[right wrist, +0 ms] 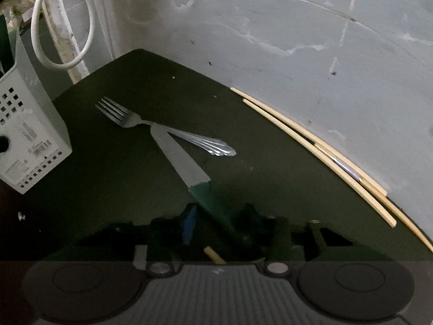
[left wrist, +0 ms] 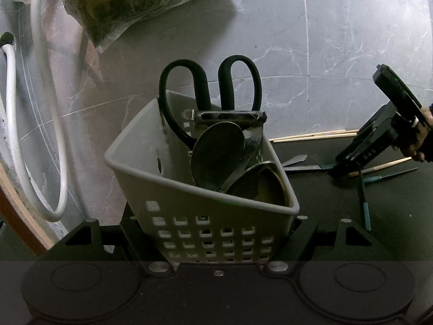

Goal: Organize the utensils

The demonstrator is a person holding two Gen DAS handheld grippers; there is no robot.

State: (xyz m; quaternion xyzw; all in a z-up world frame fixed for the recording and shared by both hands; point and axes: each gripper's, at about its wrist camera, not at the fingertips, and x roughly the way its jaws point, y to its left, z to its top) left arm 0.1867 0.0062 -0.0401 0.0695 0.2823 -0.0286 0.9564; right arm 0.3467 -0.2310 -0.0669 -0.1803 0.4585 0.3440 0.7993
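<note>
Step in hand: the knife (right wrist: 186, 159) is being approached by the right gripper (right wrist: 216, 227); its green handle lies between the partly open fingers, not visibly clamped.
Left gripper (left wrist: 213, 243): shut on the caddy (left wrist: 151, 173), which is steadied.
Next move: fingers to be closed on the handle, knife lifted clear of the fork (right wrist: 151, 124) (blade overlaps it).
Knife's look: grey blade, flat on the dark table (right wrist: 270, 140).
Caddy contents: scissors (left wrist: 211, 86), spoons (left wrist: 216, 157).
</note>
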